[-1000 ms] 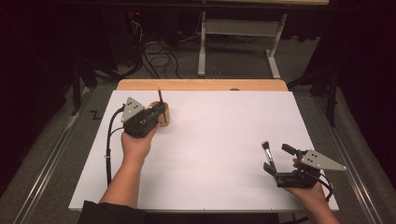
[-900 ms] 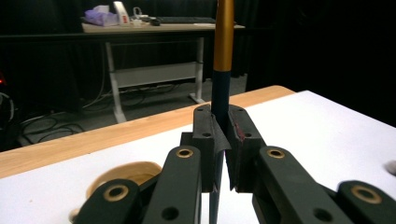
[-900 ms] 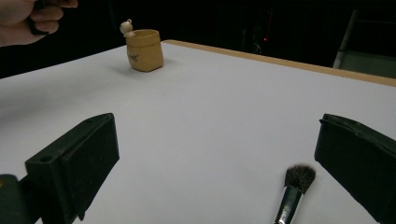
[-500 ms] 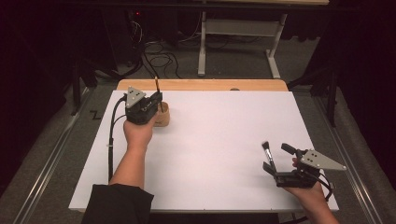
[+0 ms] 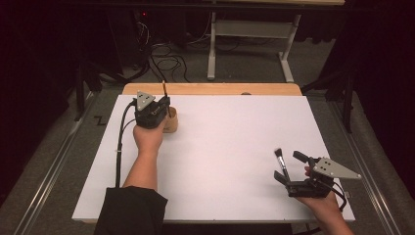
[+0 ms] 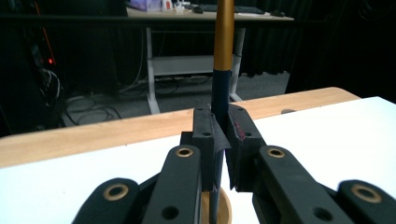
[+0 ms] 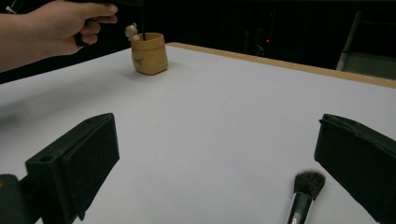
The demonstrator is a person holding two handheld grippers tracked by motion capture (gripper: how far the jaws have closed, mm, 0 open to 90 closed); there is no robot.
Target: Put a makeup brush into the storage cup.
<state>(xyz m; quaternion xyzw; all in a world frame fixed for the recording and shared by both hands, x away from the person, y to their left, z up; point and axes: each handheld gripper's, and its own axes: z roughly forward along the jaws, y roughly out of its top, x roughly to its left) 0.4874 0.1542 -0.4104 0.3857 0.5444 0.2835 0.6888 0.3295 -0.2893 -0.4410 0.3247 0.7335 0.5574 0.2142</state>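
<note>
Left gripper (image 5: pixel 164 113) clamped on brush (image 6: pixel 223 56), moved over cup (image 7: pixel 148 52), tip entering. Right gripper (image 7: pixel 210 154) wide open, empty.

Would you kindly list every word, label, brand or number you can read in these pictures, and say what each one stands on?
No text is readable.
The small yellow cup bears a dark mark on its front, too small and blurred to read.
The makeup brush held in the left gripper shows no lettering.
The brush between the right gripper's open jaws shows none either.
</note>
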